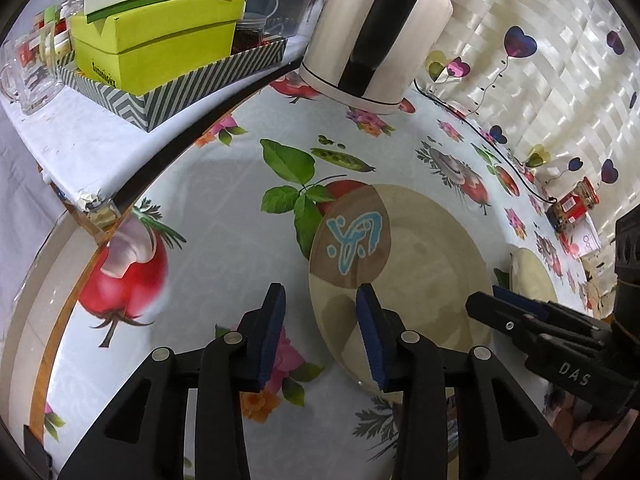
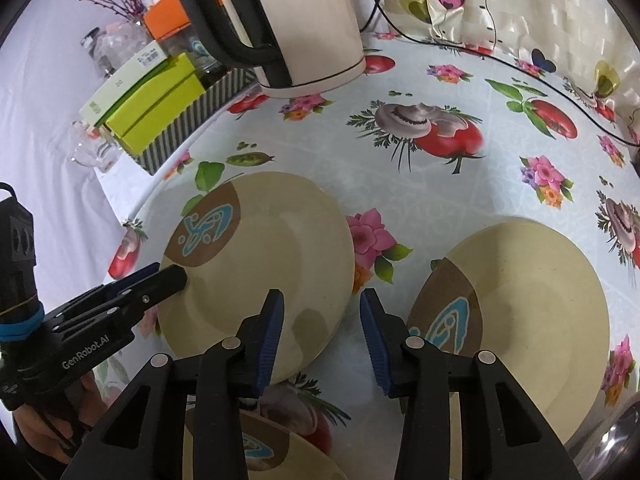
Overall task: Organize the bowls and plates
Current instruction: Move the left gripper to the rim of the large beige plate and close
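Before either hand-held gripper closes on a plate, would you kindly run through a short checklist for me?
1. Left hand-held gripper straddles the left plate rim: ok.
2. Its pads pressing the rim: not ok, gaps show.
3. Right hand-held gripper at that plate's other edge: ok.
4. Right pads gripping: not ok.
5. Right plate unobstructed: ok.
6. Kettle away from both plates: ok.
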The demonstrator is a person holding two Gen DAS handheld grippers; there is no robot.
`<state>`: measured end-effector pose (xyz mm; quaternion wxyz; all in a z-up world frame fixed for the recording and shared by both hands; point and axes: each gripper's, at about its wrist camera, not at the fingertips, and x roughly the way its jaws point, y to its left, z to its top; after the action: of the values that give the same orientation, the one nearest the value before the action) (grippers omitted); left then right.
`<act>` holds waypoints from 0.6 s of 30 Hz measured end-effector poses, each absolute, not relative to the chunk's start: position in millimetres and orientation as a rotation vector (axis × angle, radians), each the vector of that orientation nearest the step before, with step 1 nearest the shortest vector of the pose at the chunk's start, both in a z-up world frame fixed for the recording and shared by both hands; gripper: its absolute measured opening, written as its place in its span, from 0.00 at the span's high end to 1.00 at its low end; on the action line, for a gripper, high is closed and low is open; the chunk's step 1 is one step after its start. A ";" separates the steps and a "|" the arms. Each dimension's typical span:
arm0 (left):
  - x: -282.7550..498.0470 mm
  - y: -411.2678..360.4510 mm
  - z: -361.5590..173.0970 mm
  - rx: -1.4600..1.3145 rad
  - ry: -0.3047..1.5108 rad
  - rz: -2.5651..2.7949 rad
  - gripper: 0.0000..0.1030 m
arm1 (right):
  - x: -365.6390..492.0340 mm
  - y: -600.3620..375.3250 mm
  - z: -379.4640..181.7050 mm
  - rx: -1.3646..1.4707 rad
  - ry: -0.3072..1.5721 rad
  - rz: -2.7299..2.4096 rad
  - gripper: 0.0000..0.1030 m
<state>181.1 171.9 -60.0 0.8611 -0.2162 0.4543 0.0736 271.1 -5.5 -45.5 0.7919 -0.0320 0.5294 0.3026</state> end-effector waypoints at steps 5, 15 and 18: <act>186.2 166.1 -61.4 -0.443 0.959 0.132 0.73 | 273.8 -3.6 -50.8 -0.061 1.149 0.659 0.72; 180.6 163.4 -56.9 -0.443 0.945 0.134 0.74 | 270.8 -1.2 -48.8 -0.073 1.141 0.655 0.72; 177.9 163.3 -52.9 -0.439 0.939 0.137 0.74 | 268.7 -1.9 -45.4 -0.071 1.134 0.659 0.72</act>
<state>177.9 163.3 -52.9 0.8664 -0.2095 0.4486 0.0655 268.7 -1.9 -45.4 0.7921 -0.0329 0.5270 0.3063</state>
